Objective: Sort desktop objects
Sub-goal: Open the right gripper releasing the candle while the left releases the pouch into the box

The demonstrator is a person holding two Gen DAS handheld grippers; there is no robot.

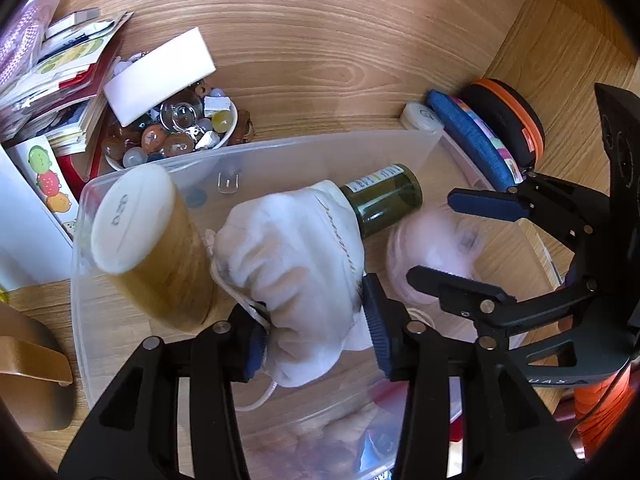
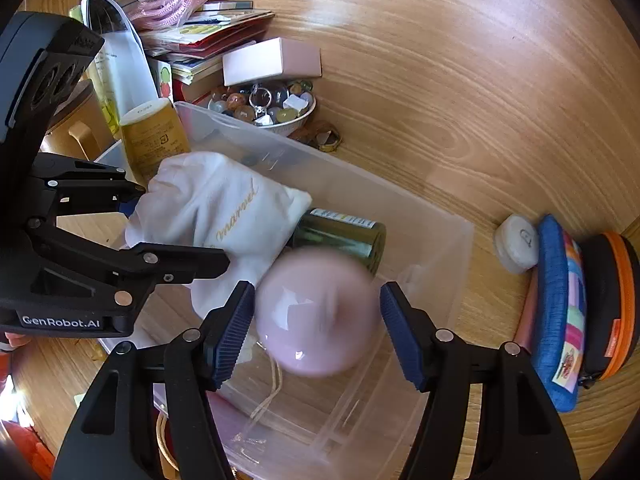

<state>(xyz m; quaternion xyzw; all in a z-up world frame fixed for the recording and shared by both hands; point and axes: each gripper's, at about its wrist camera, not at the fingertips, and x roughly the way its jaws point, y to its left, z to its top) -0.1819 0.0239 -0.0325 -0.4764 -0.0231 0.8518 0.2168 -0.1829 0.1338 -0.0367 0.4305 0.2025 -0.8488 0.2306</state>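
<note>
A clear plastic bin (image 1: 304, 148) sits on the wooden desk. My left gripper (image 1: 316, 332) is shut on a white drawstring pouch (image 1: 296, 256) and holds it over the bin. In the right wrist view the pouch (image 2: 216, 208) shows gold lettering. A dark green bottle (image 1: 384, 200) lies in the bin beside a yellow tube with a white cap (image 1: 152, 240). My right gripper (image 2: 316, 332) is open. A blurred pink round jar (image 2: 320, 316) sits between its fingers, apart from both pads, over the bin (image 2: 432, 240). The green bottle (image 2: 340, 236) lies just beyond it.
A white bowl of marbles and trinkets (image 1: 180, 132) stands behind the bin, with a white box (image 1: 160, 76) on it. Booklets and stickers (image 1: 60, 80) pile at the left. A small white round case (image 2: 516, 244), a blue pencil pouch (image 2: 560, 312) and a black-orange zip case (image 2: 612, 304) stand right of the bin.
</note>
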